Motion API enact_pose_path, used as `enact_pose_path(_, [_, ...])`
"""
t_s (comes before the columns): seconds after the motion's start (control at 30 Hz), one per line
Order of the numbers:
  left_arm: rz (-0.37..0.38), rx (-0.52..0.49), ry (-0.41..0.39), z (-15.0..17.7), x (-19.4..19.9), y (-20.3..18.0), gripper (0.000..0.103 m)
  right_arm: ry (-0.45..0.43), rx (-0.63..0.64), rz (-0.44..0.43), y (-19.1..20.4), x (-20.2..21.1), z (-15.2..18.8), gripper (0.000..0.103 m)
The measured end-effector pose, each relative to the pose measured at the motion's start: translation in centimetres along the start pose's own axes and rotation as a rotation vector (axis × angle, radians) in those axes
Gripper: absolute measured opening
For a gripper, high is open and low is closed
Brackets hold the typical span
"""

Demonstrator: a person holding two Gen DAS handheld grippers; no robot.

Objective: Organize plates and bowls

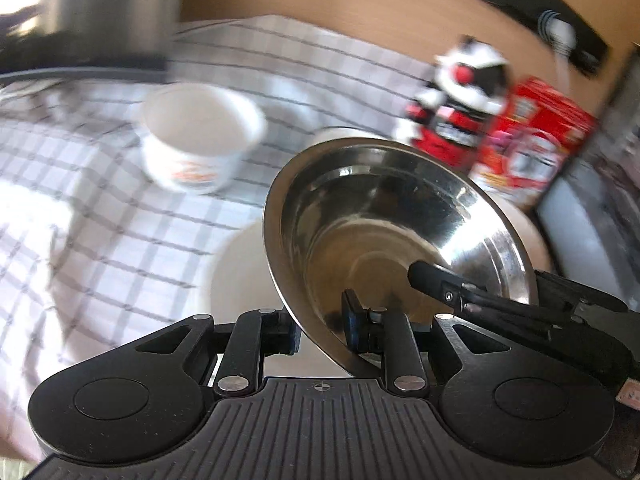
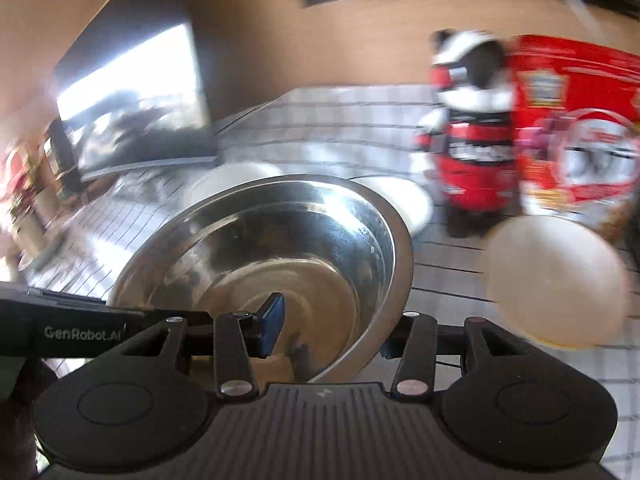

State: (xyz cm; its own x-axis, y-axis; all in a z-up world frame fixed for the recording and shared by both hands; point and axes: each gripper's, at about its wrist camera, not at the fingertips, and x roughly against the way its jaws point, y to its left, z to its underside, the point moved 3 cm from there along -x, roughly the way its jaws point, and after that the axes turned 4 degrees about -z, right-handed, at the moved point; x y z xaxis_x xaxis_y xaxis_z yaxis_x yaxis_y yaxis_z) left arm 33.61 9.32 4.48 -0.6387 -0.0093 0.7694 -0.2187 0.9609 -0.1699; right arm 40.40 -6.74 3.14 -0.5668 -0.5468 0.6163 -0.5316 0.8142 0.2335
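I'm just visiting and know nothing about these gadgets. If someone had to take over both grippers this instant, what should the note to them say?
Left gripper: straddles the steel bowl's rim, which is lifted and tilted.
Right gripper: straddles the same bowl's opposite rim.
On the checked cloth: a white printed bowl, a white dish under the steel bowl, and a cream bowl at right.
Done: steel bowl picked up.
Left: set it down, gather the rest.

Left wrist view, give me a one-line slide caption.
Both grippers, left gripper and right gripper, hold a tilted steel bowl above the checked tablecloth.
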Motion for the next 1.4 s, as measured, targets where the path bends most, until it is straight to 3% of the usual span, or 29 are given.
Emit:
enact_pose_path(0.23, [-0.080, 0.067, 0.011, 0.2, -0.6, 3.3, 0.023, 0.076, 0.076, -0.057, 3.2, -3.5, 0.1, 0.046])
enact_pose_path(0.83, [-0.018, 0.106, 0.095, 0.9, -2.7, 3.5, 0.025, 0.126, 0.069, 0.001, 1.9, -4.7, 1.8, 0.046])
enact_pose_path(1.4, [0.002, 0.112, 0.173, 0.7, -2.0, 3.5, 0.026, 0.140, 0.045, 0.016, 1.9, -3.6, 1.2, 0.046])
